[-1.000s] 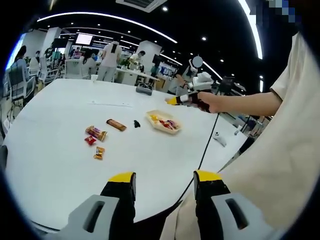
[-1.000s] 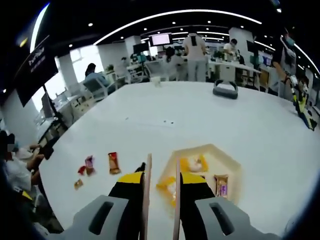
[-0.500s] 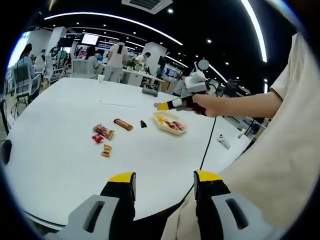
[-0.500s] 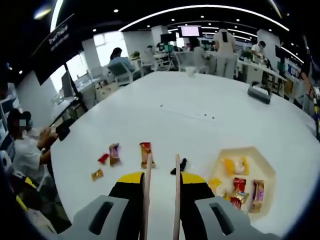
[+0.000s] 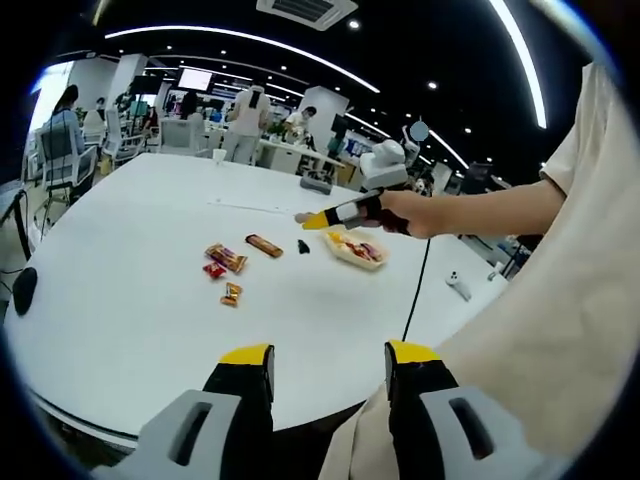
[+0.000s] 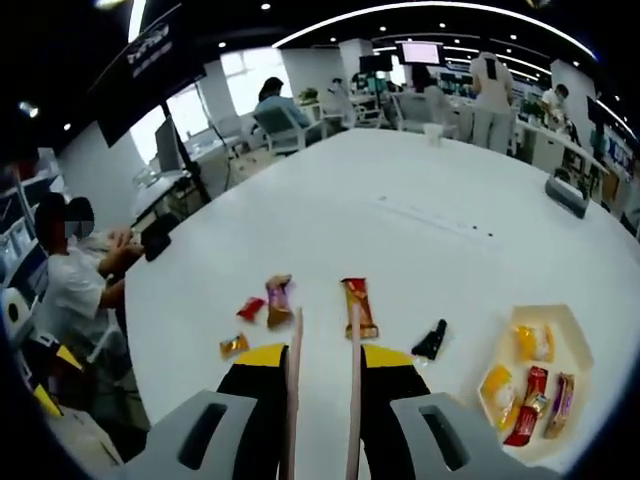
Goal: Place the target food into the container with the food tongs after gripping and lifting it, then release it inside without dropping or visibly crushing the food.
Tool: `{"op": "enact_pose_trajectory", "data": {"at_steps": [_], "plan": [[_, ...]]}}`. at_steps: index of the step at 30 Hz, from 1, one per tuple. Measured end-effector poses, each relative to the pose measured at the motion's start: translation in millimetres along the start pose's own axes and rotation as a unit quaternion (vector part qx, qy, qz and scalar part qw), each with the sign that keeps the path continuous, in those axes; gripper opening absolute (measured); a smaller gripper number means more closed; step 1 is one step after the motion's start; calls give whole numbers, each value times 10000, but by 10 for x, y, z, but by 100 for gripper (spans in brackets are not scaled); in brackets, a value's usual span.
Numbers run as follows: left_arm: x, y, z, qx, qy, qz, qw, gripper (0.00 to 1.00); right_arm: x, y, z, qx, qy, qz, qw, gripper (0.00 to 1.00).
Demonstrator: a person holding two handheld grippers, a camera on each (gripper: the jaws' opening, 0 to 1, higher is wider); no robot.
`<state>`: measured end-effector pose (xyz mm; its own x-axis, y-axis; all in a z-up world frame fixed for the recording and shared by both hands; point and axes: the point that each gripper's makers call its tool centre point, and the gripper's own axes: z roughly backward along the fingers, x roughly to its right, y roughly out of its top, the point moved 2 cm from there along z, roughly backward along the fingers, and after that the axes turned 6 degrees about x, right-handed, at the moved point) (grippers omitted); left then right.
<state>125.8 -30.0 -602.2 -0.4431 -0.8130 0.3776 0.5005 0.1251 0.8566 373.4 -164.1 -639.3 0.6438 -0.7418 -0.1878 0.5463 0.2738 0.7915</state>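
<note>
Over the big white table [image 6: 420, 215], the right gripper [image 6: 322, 330] grips slim wooden food tongs [image 6: 353, 340], their tips slightly apart above a brown-wrapped snack bar [image 6: 357, 303]. The pale hexagonal tray [image 6: 580, 350] of sweets lies off to the side. The left gripper [image 5: 325, 360] hangs wide open, empty, at the table's near edge.

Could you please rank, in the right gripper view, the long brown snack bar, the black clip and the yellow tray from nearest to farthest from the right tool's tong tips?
1. The long brown snack bar, just beyond the right tool, ahead of the tong tips.
2. The black clip, off to the right of the tongs.
3. The yellow tray, farthest right, with snacks inside.
</note>
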Motion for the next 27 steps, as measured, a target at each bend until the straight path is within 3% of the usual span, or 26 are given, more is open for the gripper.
{"op": "enact_pose_trajectory", "data": {"at_steps": [14, 27], "plan": [[-106, 37, 34, 75, 109, 80, 9999, 44, -458, -40, -244, -301, 513, 290, 9978, 27], [-274, 62, 111, 144, 202, 151, 9996, 45, -797, -237, -526, -824, 980, 849, 9881, 27]]}}
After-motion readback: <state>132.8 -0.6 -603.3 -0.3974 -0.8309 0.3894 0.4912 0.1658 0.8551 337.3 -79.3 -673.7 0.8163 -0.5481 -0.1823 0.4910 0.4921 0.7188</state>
